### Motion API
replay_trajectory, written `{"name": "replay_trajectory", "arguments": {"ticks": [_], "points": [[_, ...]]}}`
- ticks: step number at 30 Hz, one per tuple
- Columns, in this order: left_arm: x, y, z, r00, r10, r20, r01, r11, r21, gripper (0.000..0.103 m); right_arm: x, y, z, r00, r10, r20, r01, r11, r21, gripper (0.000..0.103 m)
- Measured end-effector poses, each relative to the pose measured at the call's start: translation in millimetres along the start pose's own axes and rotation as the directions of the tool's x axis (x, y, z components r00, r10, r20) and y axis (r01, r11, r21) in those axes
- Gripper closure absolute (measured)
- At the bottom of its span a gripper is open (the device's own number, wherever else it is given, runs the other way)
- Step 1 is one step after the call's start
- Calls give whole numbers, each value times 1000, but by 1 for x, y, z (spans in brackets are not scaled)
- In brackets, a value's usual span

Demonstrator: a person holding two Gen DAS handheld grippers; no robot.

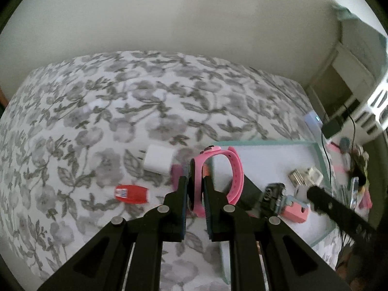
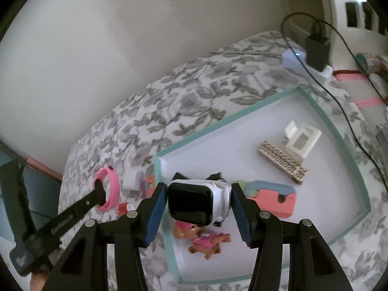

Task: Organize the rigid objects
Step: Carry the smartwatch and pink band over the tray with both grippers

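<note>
Pink watch band (image 1: 232, 169) pinched by one thin side between the pressed-together fingers of the left gripper (image 1: 195, 181), up over the flowery bed cover (image 1: 97, 97), just beside the green edge of the tray (image 1: 266, 141). White watch (image 2: 194, 198) squeezed from both sides by the right gripper (image 2: 198, 189), half spread around it, hanging over the near corner of the tray, right above a toy dog (image 2: 206, 238) and close to a pink block (image 2: 274, 201). Could go wrong in a few ways. Easy to shake the loopy band loose with a quick swing, held by so little. Then down onto the bed, next to the white plug (image 1: 158, 158) and the little red thing (image 1: 131, 192) lying outside the tray. Easy to drop the white watch on the toy dog if let go straight down, with a bump or a roll to follow. Could also knock the two grippers together, so near each other by one corner. Safer to go slow, set down one at a time, and pick a bare spot in the tray.
</note>
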State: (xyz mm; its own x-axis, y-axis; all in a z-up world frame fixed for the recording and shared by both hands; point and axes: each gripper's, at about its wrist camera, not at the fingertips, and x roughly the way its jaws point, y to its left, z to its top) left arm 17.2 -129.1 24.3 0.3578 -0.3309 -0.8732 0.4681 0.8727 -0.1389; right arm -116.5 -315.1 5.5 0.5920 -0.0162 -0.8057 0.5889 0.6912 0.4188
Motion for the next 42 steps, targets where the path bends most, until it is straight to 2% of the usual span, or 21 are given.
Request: {"name": "replay_trajectory", "arguments": {"ticks": [6,9,21,34,42], "points": [[8,-36,-9,1000,2,-30,0,995,97,90,3,-35,9,996,-88,-7,88,994,64,47],[13,-53,-14,999,10,-44,-4,989,145,90,6,-50,11,995,-100,-25,102,990,92,47],[31,-106,-37,994,-1,-113,34,957,288,90,10,-62,13,980,-200,-22,201,976,78,47],[53,-112,-46,986,25,-166,29,949,313,90,17,-67,11,969,-244,-41,247,966,76,46],[60,-112,-46,987,32,-158,20,948,318,90,28,-67,9,964,-256,-73,260,964,58,46]]}}
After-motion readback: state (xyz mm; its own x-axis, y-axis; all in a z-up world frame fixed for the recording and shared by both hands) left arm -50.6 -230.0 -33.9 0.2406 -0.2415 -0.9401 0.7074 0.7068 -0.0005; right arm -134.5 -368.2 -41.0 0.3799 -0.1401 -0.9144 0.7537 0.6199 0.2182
